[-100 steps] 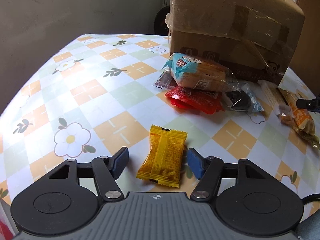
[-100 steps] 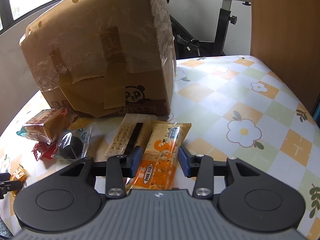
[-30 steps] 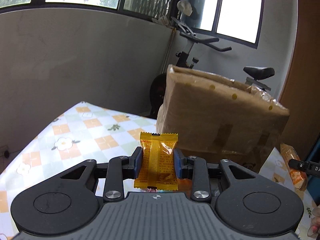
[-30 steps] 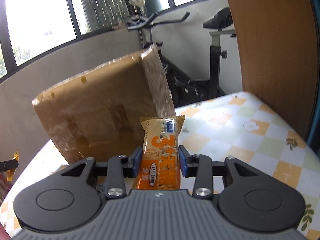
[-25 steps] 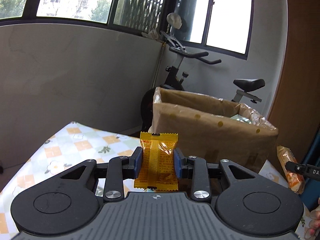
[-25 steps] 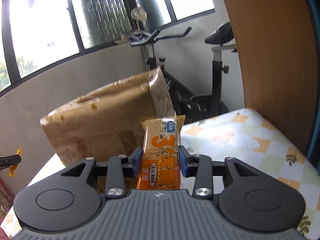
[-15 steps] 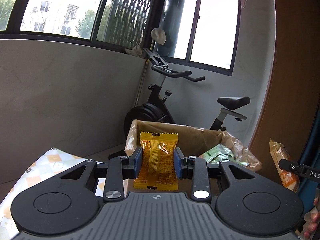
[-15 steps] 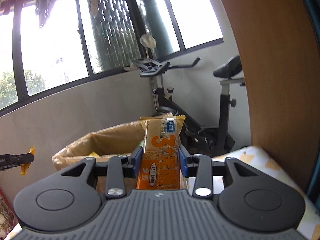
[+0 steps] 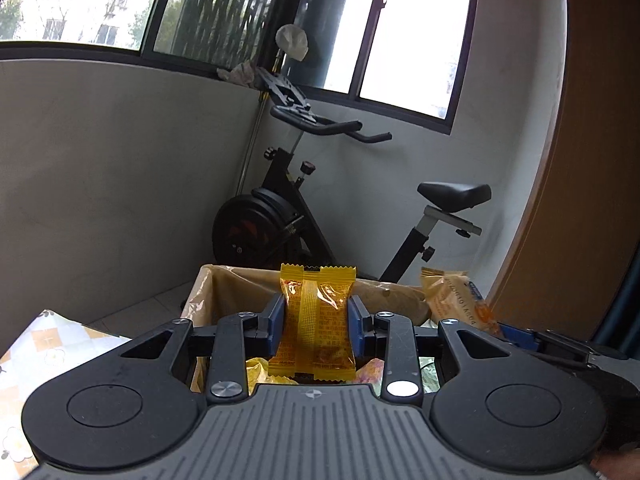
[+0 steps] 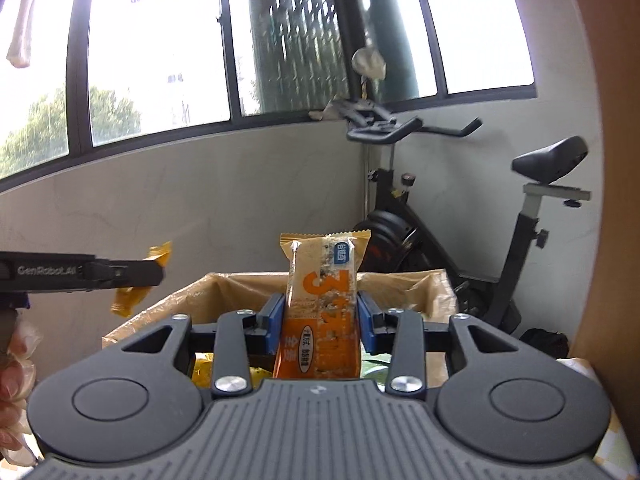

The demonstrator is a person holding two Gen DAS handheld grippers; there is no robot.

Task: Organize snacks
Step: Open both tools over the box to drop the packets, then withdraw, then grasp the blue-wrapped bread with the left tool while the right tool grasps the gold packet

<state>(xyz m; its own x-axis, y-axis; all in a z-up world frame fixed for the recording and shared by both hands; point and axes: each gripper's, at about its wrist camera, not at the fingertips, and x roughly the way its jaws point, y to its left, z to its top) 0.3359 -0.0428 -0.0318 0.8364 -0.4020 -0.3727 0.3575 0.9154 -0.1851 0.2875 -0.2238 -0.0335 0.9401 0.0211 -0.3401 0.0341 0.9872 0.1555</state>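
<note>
Overhead, the left gripper clamps a yellow snack packet and the right gripper clamps an orange cracker bar, both above the open cardboard box.

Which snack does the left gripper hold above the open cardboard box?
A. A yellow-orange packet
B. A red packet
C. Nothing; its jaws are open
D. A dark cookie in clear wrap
A: in the left wrist view the left gripper has its blue pads pressed on both sides of the yellow-orange packet, upright above the open cardboard box.
</note>
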